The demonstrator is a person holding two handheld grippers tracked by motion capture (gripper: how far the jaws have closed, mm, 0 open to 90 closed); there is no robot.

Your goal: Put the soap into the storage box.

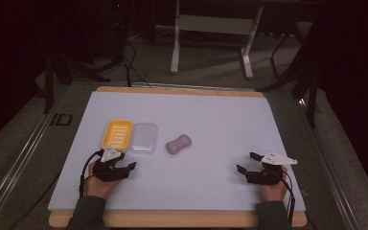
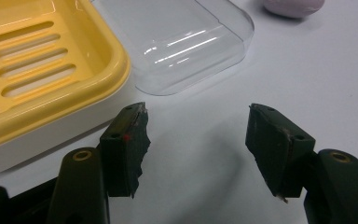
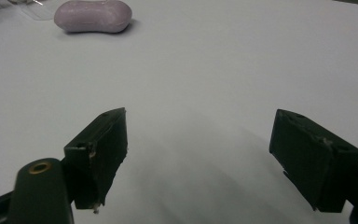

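Soap bar (image 1: 179, 143) loose on table (image 1: 220, 124), right of clear lid (image 1: 143, 137) and yellow soap dish (image 1: 117, 133). Left gripper (image 2: 196, 130) and right gripper (image 3: 200, 144): jaws apart, empty. Nothing picked up; 0 steps done.

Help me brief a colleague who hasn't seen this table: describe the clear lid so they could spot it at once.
On the white table, look toward the person's left gripper; just beyond it two shallow rectangles lie side by side. The clear lid is the see-through one, between the yellow soap dish and the purple soap bar. Unlike the slotted dish, it is colourless and smooth.
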